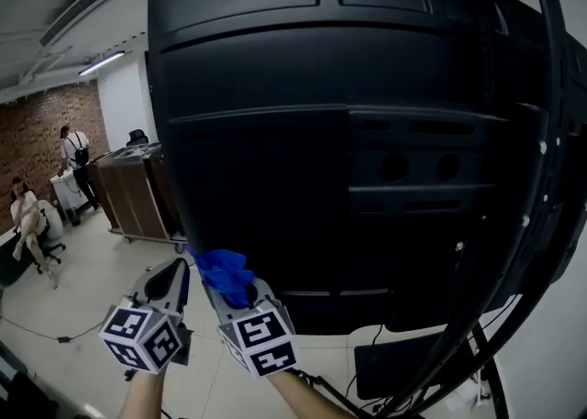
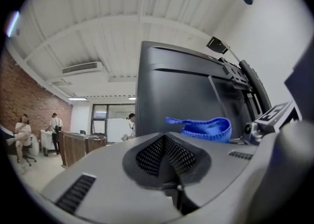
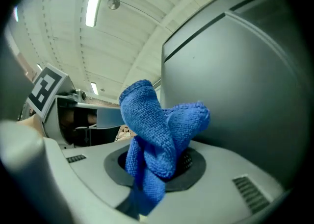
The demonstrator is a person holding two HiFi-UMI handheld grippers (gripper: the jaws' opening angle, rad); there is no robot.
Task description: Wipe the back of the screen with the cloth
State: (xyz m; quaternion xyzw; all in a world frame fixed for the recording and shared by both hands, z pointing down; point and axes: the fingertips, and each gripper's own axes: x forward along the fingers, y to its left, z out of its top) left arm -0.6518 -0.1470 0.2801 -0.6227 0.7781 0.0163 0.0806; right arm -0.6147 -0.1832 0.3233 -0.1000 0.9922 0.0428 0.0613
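The black back of a big screen (image 1: 348,124) fills most of the head view. My right gripper (image 1: 240,291) is shut on a bunched blue cloth (image 1: 223,271), held up at the screen's lower left corner. In the right gripper view the cloth (image 3: 159,137) sticks up from between the jaws, with the grey screen back (image 3: 245,81) just right of it. My left gripper (image 1: 174,278) is shut with nothing in it, close to the left of the right one. The left gripper view shows the screen back (image 2: 181,95) ahead and the cloth (image 2: 208,129) at right.
A black stand frame and cables (image 1: 541,188) run down the screen's right side. Wooden cabinets (image 1: 138,190) stand left of the screen. People (image 1: 32,220) sit and stand near a brick wall at far left. A cable (image 1: 55,335) lies on the pale floor.
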